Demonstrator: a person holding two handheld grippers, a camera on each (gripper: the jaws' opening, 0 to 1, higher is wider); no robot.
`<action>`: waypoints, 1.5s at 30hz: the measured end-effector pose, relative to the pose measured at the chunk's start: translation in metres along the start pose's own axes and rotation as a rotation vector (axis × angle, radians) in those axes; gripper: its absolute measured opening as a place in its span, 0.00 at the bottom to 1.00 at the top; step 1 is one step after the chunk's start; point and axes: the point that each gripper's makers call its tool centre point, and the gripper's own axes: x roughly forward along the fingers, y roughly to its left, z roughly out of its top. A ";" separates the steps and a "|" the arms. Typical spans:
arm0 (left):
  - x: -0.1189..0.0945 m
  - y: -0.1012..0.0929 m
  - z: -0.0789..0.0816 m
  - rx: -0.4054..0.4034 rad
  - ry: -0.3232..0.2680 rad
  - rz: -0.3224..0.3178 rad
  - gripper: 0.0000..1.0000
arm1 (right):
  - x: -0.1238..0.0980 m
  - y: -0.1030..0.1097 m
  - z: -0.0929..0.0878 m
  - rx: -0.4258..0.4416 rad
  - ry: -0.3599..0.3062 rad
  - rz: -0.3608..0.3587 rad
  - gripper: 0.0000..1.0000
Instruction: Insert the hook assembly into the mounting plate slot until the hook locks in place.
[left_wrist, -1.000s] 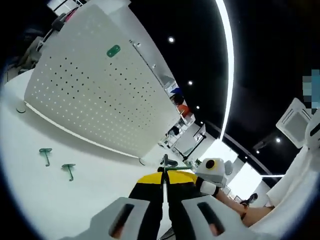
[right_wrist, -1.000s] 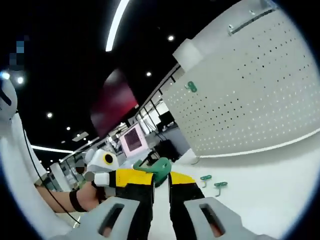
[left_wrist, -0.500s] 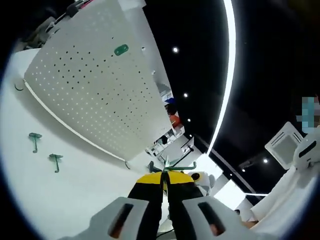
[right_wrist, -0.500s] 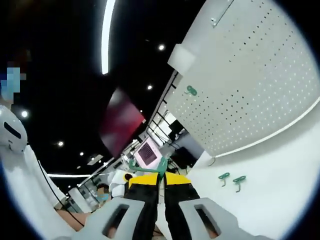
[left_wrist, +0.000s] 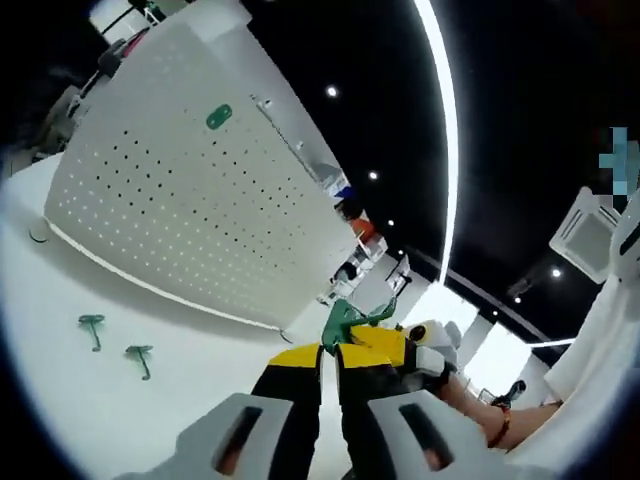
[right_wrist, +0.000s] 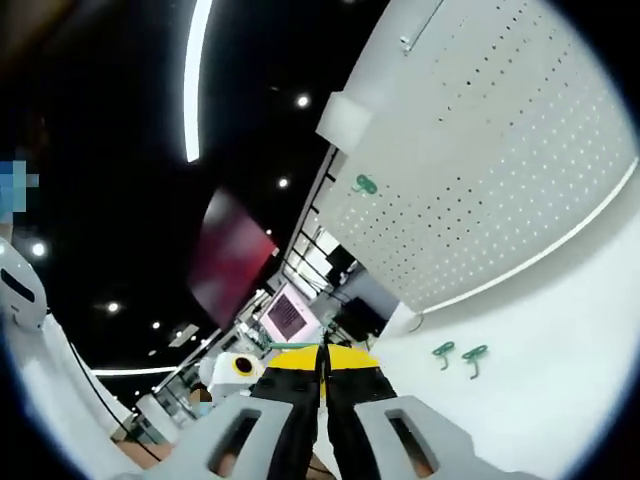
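The white mounting plate is a perforated board standing on the table, with one green hook fixed near its top. It also shows in the right gripper view with that mounted hook. My left gripper is shut on the green hook assembly, which sticks up just past the yellow jaw tips. The right gripper comes in from the right and meets it there. In its own view my right gripper has its jaws nearly together on a thin green part.
Two spare green hooks lie on the white table in front of the board, seen again as hooks. A person's forearm and white sleeve are at the right.
Both views have swung with the hands. The green piece at my left jaw tips now shows broad instead of as a thin rod, and the right gripper is back beside it.
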 end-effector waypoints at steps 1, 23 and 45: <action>0.001 -0.002 -0.001 0.033 0.015 0.005 0.04 | -0.001 -0.002 0.002 0.003 -0.011 -0.013 0.00; 0.013 -0.009 0.003 0.328 0.109 0.090 0.11 | -0.005 -0.027 -0.010 -0.241 0.116 -0.205 0.00; 0.012 0.002 -0.007 0.351 0.166 0.148 0.04 | 0.000 -0.023 -0.015 -0.566 0.245 -0.253 0.00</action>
